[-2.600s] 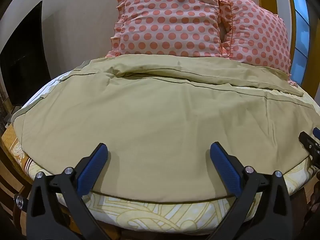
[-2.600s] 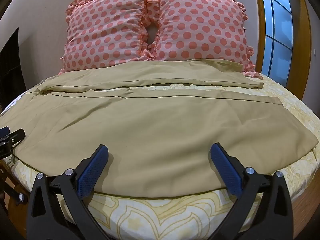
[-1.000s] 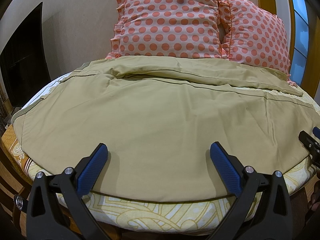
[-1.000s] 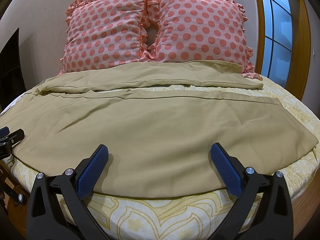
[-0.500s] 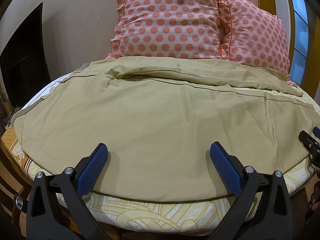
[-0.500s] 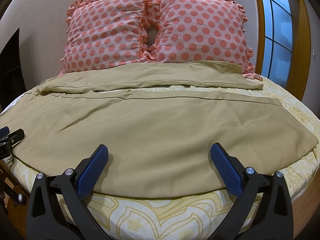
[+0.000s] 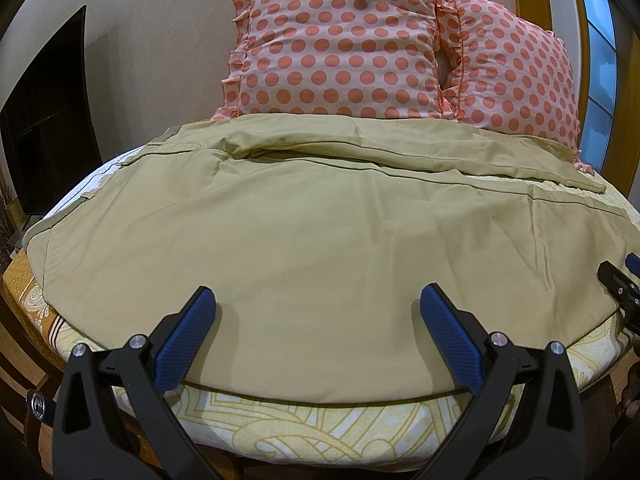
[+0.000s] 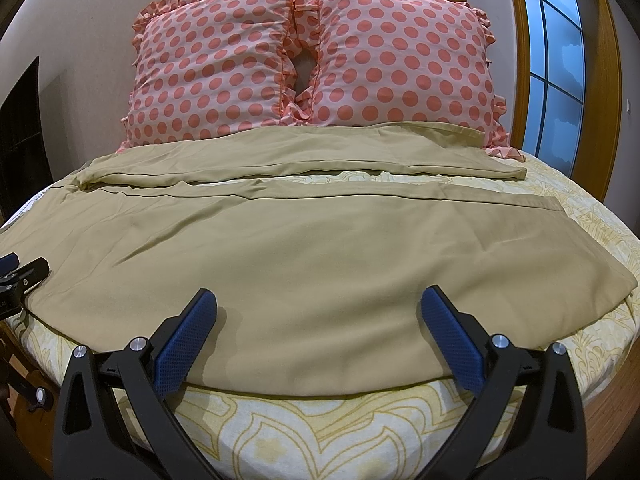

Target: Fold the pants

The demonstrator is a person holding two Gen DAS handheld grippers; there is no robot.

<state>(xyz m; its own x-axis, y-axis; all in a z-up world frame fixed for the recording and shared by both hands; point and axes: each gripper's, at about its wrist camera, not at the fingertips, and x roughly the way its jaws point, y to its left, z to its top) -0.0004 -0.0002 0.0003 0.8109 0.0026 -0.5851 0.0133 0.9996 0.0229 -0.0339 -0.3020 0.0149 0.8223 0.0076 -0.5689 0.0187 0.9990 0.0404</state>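
Note:
Khaki pants [image 7: 320, 240] lie spread flat across the bed, waist to the left, legs running to the right; they also show in the right wrist view [image 8: 320, 248]. The near leg reaches the bed's front edge and the far leg [image 8: 304, 156] lies against the pillows. My left gripper [image 7: 316, 312] is open and empty, hovering over the near edge of the pants at the waist end. My right gripper [image 8: 318, 312] is open and empty over the near leg. Each gripper's tip shows at the edge of the other's view.
Two pink polka-dot pillows [image 8: 308, 60] stand against the wall at the bed's head. The bed has a yellow patterned sheet [image 8: 320, 424]. A dark screen [image 7: 48, 120] is at the left, a window [image 8: 556, 60] with a wooden frame at the right.

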